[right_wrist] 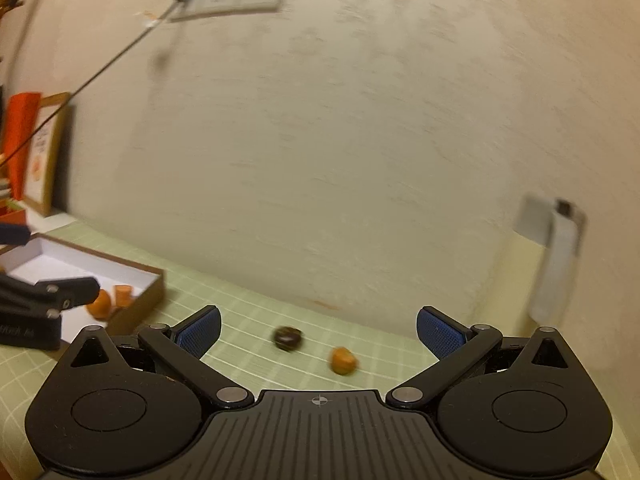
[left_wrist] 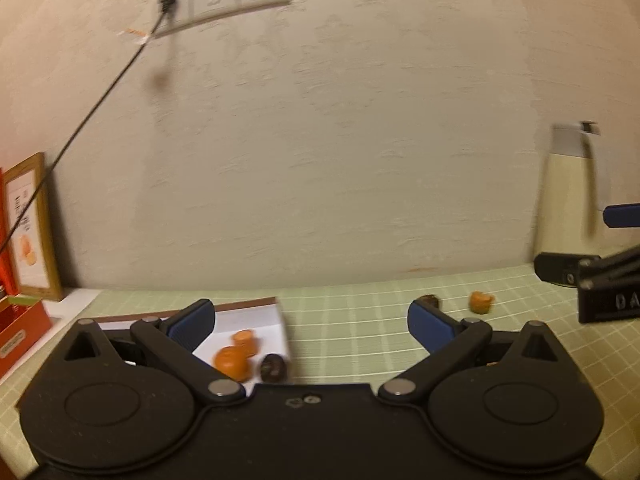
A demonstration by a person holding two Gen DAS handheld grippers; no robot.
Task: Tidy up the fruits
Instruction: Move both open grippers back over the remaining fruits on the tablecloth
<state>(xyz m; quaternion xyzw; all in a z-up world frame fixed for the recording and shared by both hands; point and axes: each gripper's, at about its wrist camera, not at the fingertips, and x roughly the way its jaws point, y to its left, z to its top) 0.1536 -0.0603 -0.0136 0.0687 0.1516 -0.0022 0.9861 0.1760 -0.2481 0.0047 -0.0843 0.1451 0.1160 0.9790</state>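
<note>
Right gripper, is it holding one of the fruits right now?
No, the right gripper is open and empty, while the dark fruit and orange fruit lie on the green tablecloth ahead of it.

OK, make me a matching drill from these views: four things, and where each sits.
Things:
1. dark fruit
2. orange fruit
3. white jug
4. framed picture

Places:
A. far left, leaning on the wall
B. loose on the green cloth, nearer the box
C. far right, by the wall
D. loose on the green cloth, farther from the box

Pairs: 1-B, 2-D, 3-C, 4-A
</note>
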